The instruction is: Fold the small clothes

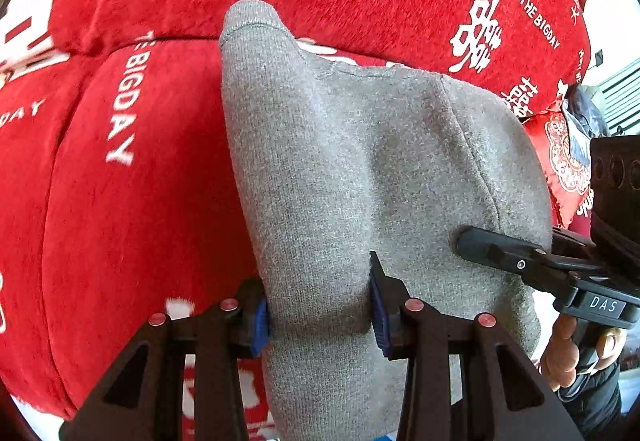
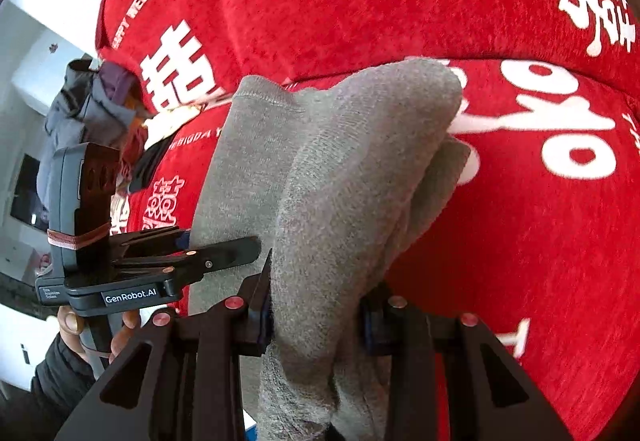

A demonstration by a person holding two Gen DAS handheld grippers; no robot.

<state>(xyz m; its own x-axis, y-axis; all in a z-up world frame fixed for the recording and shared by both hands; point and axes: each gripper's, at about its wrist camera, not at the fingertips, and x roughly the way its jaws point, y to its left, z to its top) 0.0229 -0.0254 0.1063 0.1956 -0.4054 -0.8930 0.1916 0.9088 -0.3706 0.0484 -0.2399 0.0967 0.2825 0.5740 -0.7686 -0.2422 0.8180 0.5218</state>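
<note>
While both hands tip their tools steeply downward, the left claw (image 1: 320,315) clamps a thick bunch of a grey knitted garment (image 1: 360,169) between its blue pads (image 1: 261,325), jaws set narrow around the cloth. Close at its side, the right claw (image 2: 316,317) pinches another bunched part of the same garment, its jaws likewise narrow and pressed into the fabric. In the left wrist view the right claw's black finger comes in from the right edge and presses against the cloth, with a hand (image 1: 568,353) in a dark sleeve gripping the handle beneath it. In the right wrist view the other hand (image 2: 76,325) grips the left tool from below at the left edge. The garment is a fuzzy grey knit with a stitched hem at its far end and a seam running down one side. It hangs between the two claws above a red blanket (image 1: 132,201) printed with white lettering, its far end sagging toward that blanket. Its long axis runs away from the claws toward the hemmed end, which points up and slightly left in both views.
</note>
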